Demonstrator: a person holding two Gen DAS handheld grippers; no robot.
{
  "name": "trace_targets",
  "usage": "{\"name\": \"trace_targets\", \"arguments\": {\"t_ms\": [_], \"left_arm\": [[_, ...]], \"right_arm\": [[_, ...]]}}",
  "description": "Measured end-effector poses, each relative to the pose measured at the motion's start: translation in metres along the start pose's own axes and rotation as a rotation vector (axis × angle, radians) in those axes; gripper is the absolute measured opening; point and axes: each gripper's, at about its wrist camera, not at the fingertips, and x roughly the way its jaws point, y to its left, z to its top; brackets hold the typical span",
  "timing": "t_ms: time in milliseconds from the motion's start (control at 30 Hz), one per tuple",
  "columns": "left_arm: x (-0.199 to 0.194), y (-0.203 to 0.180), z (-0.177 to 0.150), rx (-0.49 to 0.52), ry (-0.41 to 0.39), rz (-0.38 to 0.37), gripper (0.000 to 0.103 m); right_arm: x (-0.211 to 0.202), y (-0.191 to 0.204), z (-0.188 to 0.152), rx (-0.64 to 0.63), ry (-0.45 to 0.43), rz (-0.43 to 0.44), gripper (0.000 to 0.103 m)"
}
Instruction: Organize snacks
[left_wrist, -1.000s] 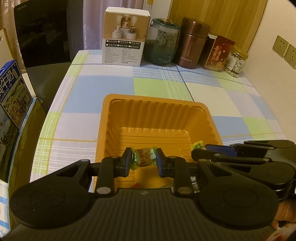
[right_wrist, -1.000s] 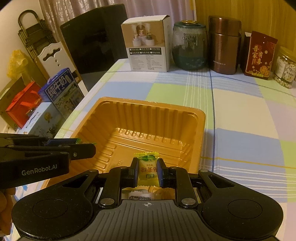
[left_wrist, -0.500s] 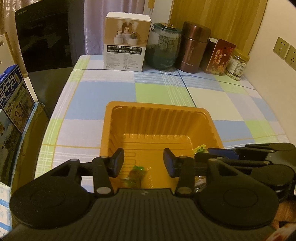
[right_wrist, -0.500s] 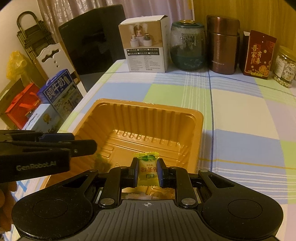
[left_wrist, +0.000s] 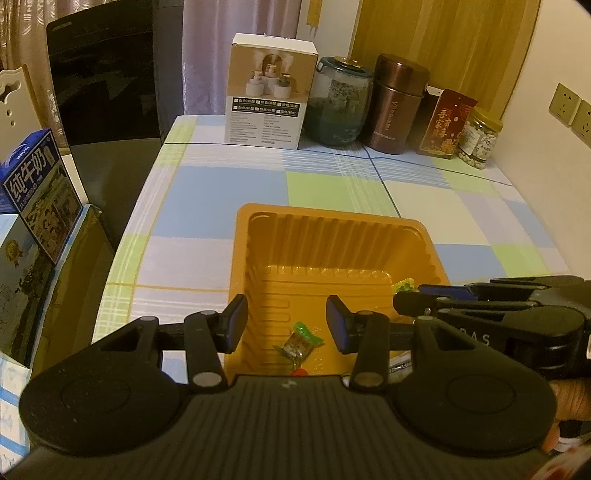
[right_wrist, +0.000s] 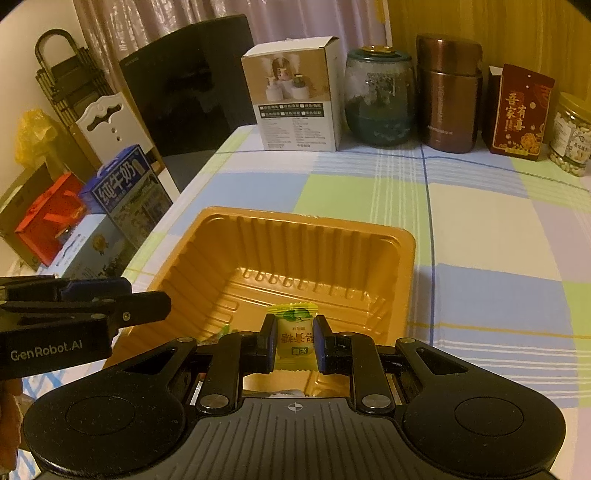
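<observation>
Left gripper (left_wrist: 286, 323) hangs over the ribbed orange plastic tray (left_wrist: 334, 225) on the checked tablecloth (left_wrist: 210, 188). Its jaws have just been opening and now stand spread, empty; a green-ended wrapped candy (left_wrist: 298, 341) lies on the tray floor below them. From the right wrist, the right gripper (right_wrist: 294, 341) pinches a yellow candy packet (right_wrist: 294, 338) above the tray's near end.

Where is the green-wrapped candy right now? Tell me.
In the left wrist view, the green-wrapped candy lies on the floor of the orange tray, near its front edge, below the open left hand-held gripper, touching neither pad.
</observation>
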Motion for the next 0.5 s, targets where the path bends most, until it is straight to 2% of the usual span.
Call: {"name": "trace_targets", "arguments": {"t_ms": [133,200,267,300,500], "left_arm": [[-0.001,0.003,-0.002,-0.002,-0.002,0.009,0.044],[-0.002,0.005,-0.004,-0.008,-0.005,0.017,0.053],[-0.004,0.006,-0.006,-0.014,-0.011,0.026,0.059],[-0.005,0.007,-0.007,-0.017,-0.011,0.027,0.061],[-0.015,0.009,-0.012,-0.035,-0.014,0.036,0.068]], "right_arm": [[0.002,0.003,0.002,-0.008,-0.014,0.021,0.021],[0.003,0.004,0.002,-0.013,-0.015,0.019,0.024],[0.001,0.002,0.002,-0.008,-0.026,0.019,0.040],[0.000,0.001,0.001,-0.002,-0.033,0.017,0.052],[-0.012,-0.004,0.000,0.010,-0.045,0.005,0.055]]}}
